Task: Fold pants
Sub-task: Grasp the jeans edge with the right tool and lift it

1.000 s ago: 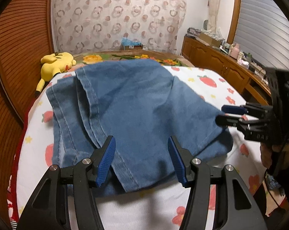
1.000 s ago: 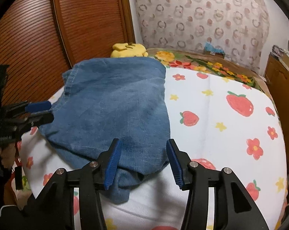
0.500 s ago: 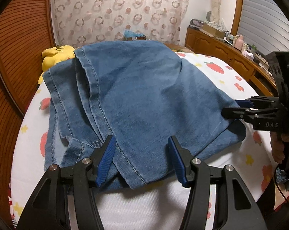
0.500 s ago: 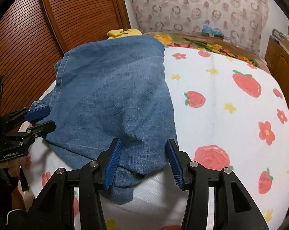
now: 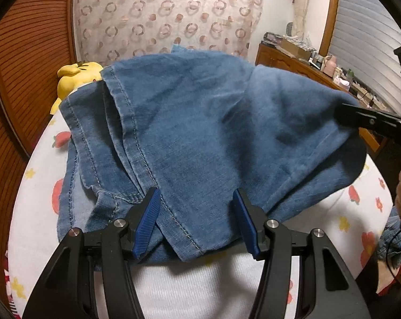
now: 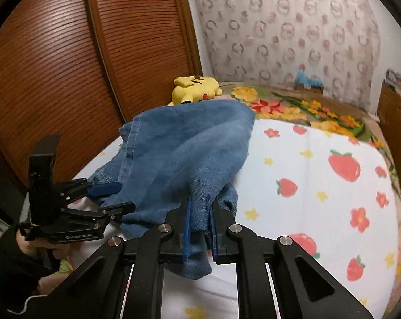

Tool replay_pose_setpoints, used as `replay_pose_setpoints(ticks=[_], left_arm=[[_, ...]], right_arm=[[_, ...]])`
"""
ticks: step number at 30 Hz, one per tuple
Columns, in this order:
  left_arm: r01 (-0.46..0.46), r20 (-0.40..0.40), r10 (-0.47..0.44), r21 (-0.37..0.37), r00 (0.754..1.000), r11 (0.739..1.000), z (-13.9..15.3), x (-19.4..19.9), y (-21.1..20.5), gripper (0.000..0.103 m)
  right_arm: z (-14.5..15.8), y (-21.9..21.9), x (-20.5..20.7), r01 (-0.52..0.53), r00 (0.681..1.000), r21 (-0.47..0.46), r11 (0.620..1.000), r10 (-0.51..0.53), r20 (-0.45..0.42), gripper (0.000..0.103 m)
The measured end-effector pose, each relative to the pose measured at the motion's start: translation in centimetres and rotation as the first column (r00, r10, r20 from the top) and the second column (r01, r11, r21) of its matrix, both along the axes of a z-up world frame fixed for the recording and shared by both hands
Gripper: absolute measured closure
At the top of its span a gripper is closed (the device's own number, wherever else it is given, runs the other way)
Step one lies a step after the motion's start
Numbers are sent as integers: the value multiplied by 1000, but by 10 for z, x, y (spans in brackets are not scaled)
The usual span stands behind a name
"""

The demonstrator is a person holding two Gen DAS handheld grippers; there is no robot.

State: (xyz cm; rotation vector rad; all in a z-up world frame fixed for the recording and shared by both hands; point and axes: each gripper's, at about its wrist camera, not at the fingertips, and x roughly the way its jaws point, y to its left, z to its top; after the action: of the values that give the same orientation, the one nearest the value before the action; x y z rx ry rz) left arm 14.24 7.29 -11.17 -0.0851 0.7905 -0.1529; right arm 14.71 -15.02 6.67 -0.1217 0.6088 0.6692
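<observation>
Pants (image 5: pixel 216 138): blue denim, soft and thin, folded over into a broad rumpled pad on the bed (image 6: pixel 320 164). Stitched double seams run along the layered edges on the left in the left wrist view; a paler inner face shows at the lower left corner. Long axis runs roughly from the near edge of the bed toward the far wall, far end near the plush (image 6: pixel 195 89). The near right corner is raised off the sheet, cloth drawn up into a ridge of creases.

Right gripper (image 6: pixel 200 232): jaws have just been closing, now clenched on a bunched fold of that near corner, blue pads pressing denim on both sides, a tongue of cloth hanging below.

Left gripper (image 5: pixel 197 226): jaws parted, ribbed blue pads standing either side of the near hem, not pinching it; whether the tips brush the denim I cannot tell.

Bed: white sheet printed with strawberries, red flowers, yellow stars. A brown floral blanket (image 6: pixel 301 106) lies at the far end. Plush: yellow, lying by the slatted wooden doors (image 6: pixel 67 66). A patterned lace curtain (image 5: pixel 168 18) covers the far wall.
</observation>
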Motion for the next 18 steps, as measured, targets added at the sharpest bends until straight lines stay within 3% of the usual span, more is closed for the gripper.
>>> replay_pose_setpoints(ticks=[7, 14, 18], left_arm=[[-55, 72, 57, -35, 996, 998, 33, -28, 31, 45], [-140, 109, 144, -40, 984, 989, 44, -47, 77, 45], [-196, 116, 200, -46, 973, 980, 47, -56, 105, 45]], right_arm=[[14, 17, 4, -48, 998, 49, 998, 46, 41, 92], [24, 74, 2, -186, 980, 92, 978, 179, 83, 93], [12, 110, 0, -273, 961, 89, 958, 267, 72, 94]])
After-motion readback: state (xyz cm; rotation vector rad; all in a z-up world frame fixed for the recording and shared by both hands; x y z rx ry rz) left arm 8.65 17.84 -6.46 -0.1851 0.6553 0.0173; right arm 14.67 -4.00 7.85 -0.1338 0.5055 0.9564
